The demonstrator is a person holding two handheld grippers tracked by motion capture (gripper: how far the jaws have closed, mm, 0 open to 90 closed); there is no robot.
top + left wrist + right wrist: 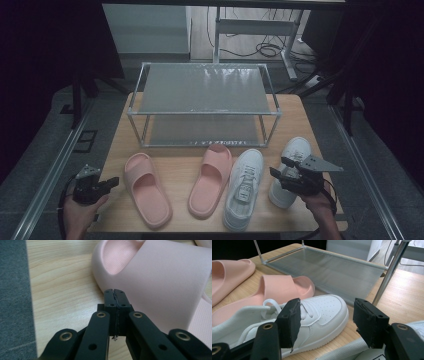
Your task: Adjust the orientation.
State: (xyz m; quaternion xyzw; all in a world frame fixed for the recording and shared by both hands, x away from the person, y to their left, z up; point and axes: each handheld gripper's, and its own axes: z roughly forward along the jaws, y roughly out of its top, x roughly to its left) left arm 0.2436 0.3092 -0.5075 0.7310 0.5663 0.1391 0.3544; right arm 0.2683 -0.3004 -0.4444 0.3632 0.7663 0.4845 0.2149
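Observation:
Two pink slides lie on the wooden table [175, 172]: the left slide [146, 188] and the right slide [212, 178]. Beside them are two white sneakers, one [244, 187] in the middle and one [291, 165] at the right. My left gripper [114, 182] hovers at the table's left edge, shut, its tips [115, 293] close against the left slide's strap [160, 285]. My right gripper [276, 167] stands open between the two sneakers, with nothing between its pads [292, 315]; the middle sneaker [322, 312] lies just beyond them.
A two-tier metal shoe rack [202, 102] with empty shelves stands at the back of the table; its lower shelf [324, 272] is near the shoes. Dark floor, a metal rail and cables surround the table.

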